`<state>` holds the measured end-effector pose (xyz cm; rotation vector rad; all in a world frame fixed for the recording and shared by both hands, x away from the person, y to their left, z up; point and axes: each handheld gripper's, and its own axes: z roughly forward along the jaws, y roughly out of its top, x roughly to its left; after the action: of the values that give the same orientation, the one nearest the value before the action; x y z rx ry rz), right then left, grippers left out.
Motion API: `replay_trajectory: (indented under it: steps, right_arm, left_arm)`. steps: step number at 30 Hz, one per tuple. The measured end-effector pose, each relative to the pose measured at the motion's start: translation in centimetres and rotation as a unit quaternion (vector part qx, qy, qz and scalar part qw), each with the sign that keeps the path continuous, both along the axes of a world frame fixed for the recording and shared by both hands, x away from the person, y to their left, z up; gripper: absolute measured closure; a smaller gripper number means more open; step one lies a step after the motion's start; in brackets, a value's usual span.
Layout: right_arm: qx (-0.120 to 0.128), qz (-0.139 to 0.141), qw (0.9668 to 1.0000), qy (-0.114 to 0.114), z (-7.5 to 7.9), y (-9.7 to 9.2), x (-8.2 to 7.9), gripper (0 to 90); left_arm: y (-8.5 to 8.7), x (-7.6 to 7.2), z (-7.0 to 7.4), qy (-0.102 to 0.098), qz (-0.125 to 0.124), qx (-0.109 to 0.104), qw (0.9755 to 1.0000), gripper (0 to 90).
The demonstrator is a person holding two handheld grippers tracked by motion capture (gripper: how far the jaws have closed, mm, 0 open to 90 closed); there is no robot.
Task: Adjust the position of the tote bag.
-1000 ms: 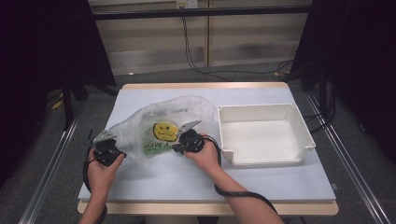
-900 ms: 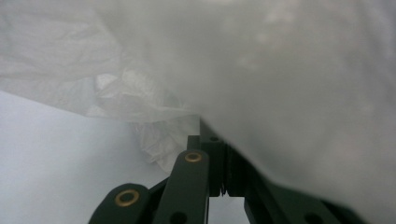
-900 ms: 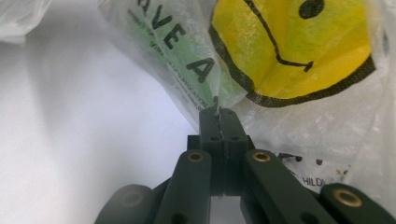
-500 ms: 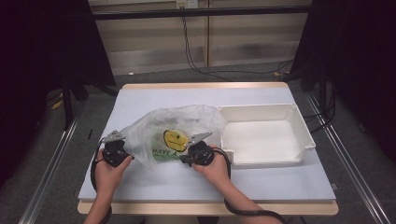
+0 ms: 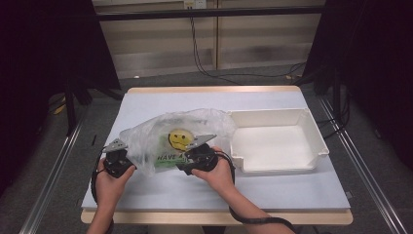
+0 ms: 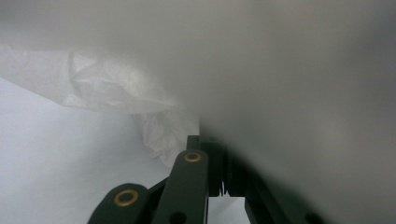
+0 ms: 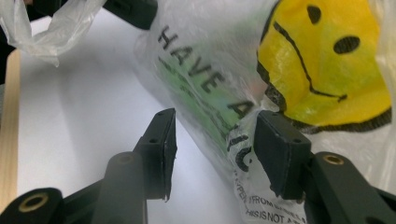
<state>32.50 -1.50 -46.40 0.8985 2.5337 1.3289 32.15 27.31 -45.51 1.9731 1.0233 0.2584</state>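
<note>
A clear plastic bag with a yellow smiley face and green print lies crumpled on the pale table top. My left gripper is at the bag's left edge, and its jaws are shut on the thin film of the bag. My right gripper is at the bag's near right side. Its jaws have just been opening and my right gripper now stands open. The printed edge of the bag lies between the pads, close to the right fingertip.
An empty white bin stands just right of the bag, close to my right hand. The table's wooden front edge runs below the person's forearms. Dark floor and metal rails flank the table.
The right gripper's jaws have opened off the bag and that hand has shifted slightly. The bag has bunched up and drawn toward the near side. The left gripper has stayed put, still clamped.
</note>
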Motion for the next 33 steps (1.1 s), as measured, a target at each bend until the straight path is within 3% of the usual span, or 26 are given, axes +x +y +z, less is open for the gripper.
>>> replay_trajectory:
  steps: [4,8,15,23,33]
  right_arm:
    - [0.012,-0.003,0.9999,-0.003,0.5,0.6,0.3,41.2]
    - [0.006,-0.007,0.9999,-0.008,0.9,0.8,0.5,38.2]
    - [0.004,-0.018,0.9998,-0.007,0.9,-0.1,0.7,37.1]
    - [0.007,-0.027,0.9993,-0.026,1.9,-0.7,1.0,35.3]
    - [0.014,-0.024,0.9994,-0.023,1.7,1.8,3.1,39.6]
  left_arm:
    - [-0.1,-0.4,0.0,-0.002,-0.003,0.005,1.0000,88.4]
    - [-0.2,-0.7,-0.1,0.002,-0.004,0.003,1.0000,88.4]
    - [-0.1,-0.7,-0.2,0.000,0.001,0.004,1.0000,88.3]
    - [-0.1,-0.6,-0.2,0.002,-0.002,0.003,1.0000,88.3]
    - [0.1,-0.7,-0.2,0.000,-0.003,0.005,1.0000,88.3]
